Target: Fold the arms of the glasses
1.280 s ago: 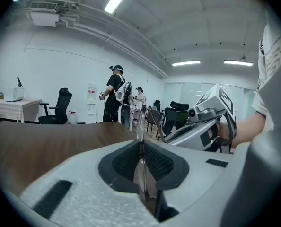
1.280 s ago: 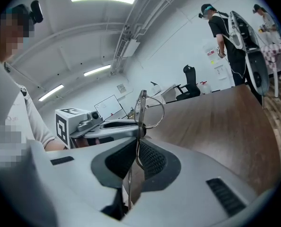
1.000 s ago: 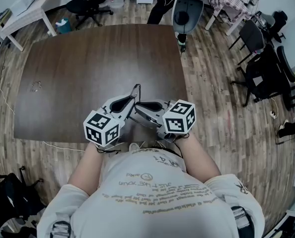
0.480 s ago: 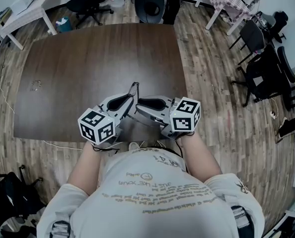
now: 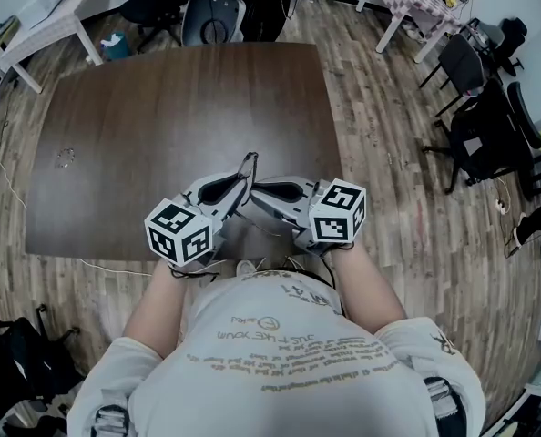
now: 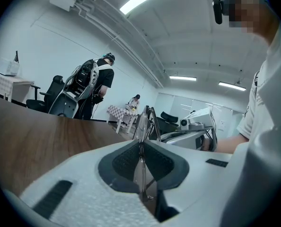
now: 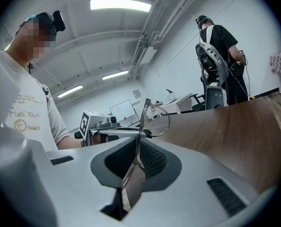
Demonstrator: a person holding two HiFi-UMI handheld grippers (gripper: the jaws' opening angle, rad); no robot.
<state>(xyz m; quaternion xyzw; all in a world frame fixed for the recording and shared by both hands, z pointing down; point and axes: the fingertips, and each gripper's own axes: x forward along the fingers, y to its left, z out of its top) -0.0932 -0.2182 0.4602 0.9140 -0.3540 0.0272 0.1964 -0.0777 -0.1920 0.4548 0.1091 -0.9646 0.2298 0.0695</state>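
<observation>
Head view shows thin metal-framed glasses (image 5: 249,164) held just above the near edge of a dark brown wooden desk (image 5: 161,107), left tongs (image 5: 239,188) clamped on the frame, right tongs (image 5: 258,189) pinching one arm, the folding apparently begun but unfinished.

Our right gripper (image 7: 137,151) clamps the glasses (image 7: 140,126) by their thin metal frame, raised over the brown table (image 7: 235,131).

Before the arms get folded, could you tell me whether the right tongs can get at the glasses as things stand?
Very likely yes: the right tongs are shut on a thin metal part of the glasses, and the left tongs grip them too.
</observation>
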